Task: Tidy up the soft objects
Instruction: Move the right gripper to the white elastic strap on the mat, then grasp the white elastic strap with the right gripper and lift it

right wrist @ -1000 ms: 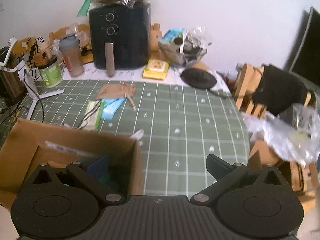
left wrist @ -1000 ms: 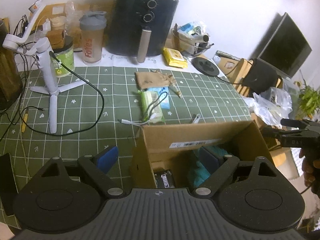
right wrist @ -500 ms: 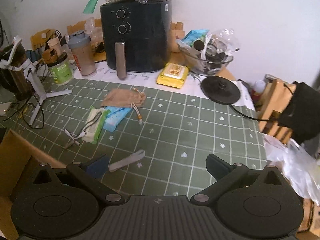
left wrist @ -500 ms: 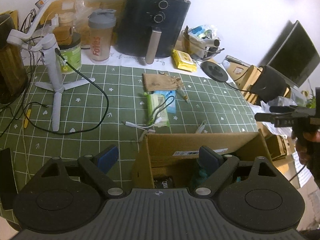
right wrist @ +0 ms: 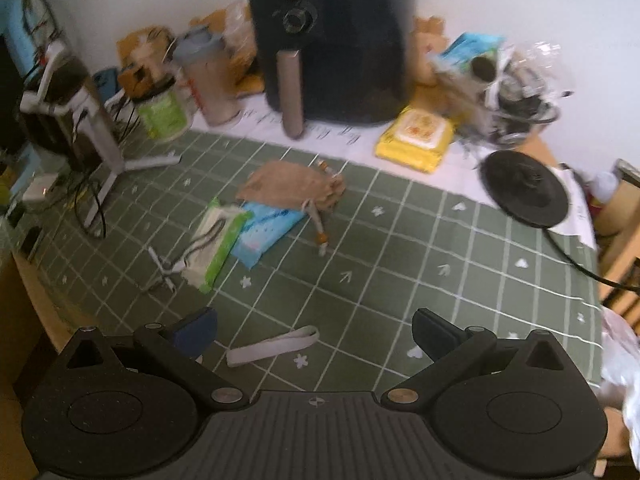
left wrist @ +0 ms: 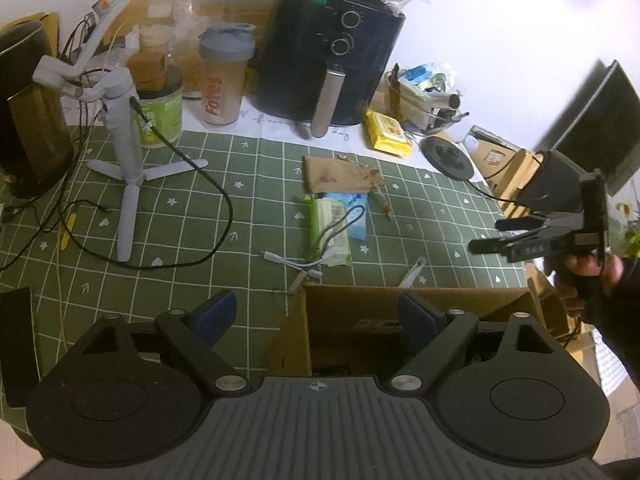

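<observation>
A brown drawstring pouch (left wrist: 337, 174) (right wrist: 289, 187), a green wipes pack (left wrist: 330, 229) (right wrist: 216, 246) and a blue pack (left wrist: 357, 216) (right wrist: 267, 229) lie together mid-table on the green grid mat. An open cardboard box (left wrist: 404, 312) stands at the near edge. My left gripper (left wrist: 316, 316) is open and empty, hovering over the box's near-left corner. My right gripper (right wrist: 314, 330) is open and empty above the mat; it also shows in the left wrist view (left wrist: 504, 236), right of the box.
A white strap (right wrist: 273, 348) lies between the right gripper's fingers on the mat. A white tripod stand (left wrist: 124, 152) with black cable is left. A black air fryer (left wrist: 332, 52), shaker bottle (left wrist: 222, 80), yellow wipes pack (left wrist: 387, 133) and black disc (left wrist: 450, 157) line the back.
Both grippers have drawn back and up from the box. The right gripper has swung left over the mat, toward the packs; the box's inside has dropped out of view.
</observation>
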The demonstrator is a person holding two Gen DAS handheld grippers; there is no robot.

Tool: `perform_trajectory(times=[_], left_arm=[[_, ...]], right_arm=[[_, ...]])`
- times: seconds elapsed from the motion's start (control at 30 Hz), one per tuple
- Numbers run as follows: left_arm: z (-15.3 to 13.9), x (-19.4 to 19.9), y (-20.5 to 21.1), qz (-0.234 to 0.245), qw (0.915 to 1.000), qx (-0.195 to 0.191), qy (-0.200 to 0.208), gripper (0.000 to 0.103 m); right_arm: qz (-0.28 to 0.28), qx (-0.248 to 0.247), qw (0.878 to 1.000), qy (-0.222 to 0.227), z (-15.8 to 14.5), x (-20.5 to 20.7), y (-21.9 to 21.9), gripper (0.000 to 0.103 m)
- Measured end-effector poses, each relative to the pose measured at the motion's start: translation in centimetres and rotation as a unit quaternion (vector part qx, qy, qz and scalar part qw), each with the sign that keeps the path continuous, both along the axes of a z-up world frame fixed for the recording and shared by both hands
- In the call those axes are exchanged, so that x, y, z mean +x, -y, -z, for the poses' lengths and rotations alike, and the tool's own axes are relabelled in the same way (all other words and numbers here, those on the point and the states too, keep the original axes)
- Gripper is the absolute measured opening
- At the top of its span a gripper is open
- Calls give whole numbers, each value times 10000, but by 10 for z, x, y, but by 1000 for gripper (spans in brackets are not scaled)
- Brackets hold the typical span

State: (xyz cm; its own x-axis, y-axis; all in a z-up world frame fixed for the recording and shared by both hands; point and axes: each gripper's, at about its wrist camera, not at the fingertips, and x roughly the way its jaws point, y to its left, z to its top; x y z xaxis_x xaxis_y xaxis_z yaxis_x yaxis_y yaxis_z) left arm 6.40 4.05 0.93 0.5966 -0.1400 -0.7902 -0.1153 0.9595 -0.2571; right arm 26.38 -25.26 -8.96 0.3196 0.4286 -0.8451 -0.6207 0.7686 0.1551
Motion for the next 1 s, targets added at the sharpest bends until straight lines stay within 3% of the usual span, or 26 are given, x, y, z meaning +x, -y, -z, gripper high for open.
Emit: perform_trajectory(times=[0.33, 0.53, 0.83, 0.93, 1.0], left_arm=[[4, -5, -6, -336, 9993, 31, -183, 89], [5, -11, -10, -552, 9979, 67, -316, 89], [7, -20, -11, -785, 9958, 114, -452, 89], [7, -20, -10, -807, 9956, 126, -465, 89], [7, -21, -10, -826, 9954, 125, -468, 89]], right_arm=[[-633, 95, 9876, -1435, 65, 21, -22, 83], [-797, 25, 9826, -1678, 94, 23, -42, 72], [-1380, -210, 9873, -758, 98, 23, -77, 67], [-1648, -446, 9850, -267, 99, 18, -85, 56], [-1810, -621, 9815, 4, 99, 15, -86, 42]])
